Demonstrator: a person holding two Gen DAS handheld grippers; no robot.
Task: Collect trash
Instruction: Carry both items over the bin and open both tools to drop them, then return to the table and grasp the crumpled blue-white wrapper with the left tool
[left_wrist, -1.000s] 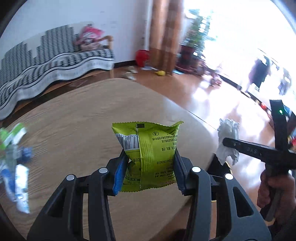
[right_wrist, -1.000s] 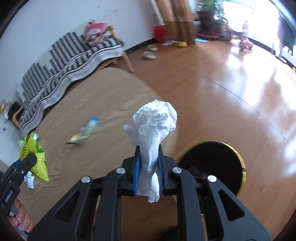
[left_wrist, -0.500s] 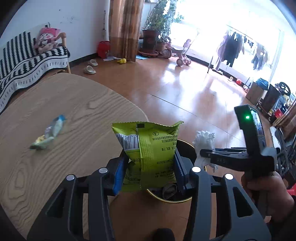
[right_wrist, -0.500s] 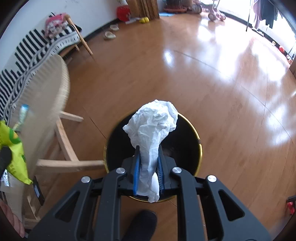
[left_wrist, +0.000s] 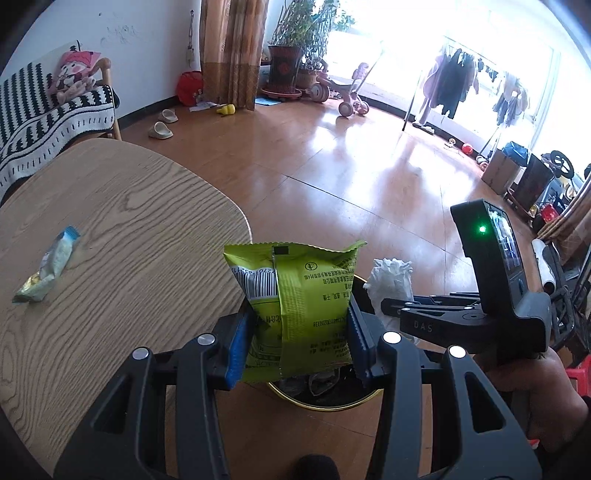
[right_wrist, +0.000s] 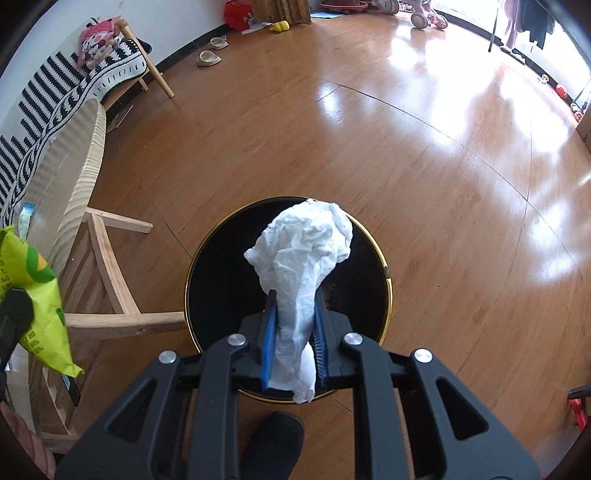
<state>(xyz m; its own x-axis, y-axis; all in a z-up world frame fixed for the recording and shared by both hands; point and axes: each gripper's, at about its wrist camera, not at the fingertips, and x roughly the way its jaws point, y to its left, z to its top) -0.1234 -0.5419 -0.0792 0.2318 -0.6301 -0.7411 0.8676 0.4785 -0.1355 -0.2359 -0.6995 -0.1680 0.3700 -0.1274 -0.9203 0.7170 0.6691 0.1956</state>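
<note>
The green snack wrapper (left_wrist: 299, 306) sits pinched upright in the left tongs (left_wrist: 295, 332), just past the bench's (left_wrist: 122, 229) rounded corner and above the near rim of the black, gold-rimmed bin (right_wrist: 384, 280) on the floor. The crumpled white tissue (right_wrist: 306, 258) is clamped in the right tongs (right_wrist: 293, 336) directly over the bin's mouth. One small pale wrapper (left_wrist: 48, 269) lies near the bench's left edge.

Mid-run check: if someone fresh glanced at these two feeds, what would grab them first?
The crumpled white tissue clamped in the right gripper, right above the round black gold-rimmed bin on the floor. Next, the lime-green snack packet pinched in the left gripper beside the wooden table, where a pale wrapper lies.
</note>
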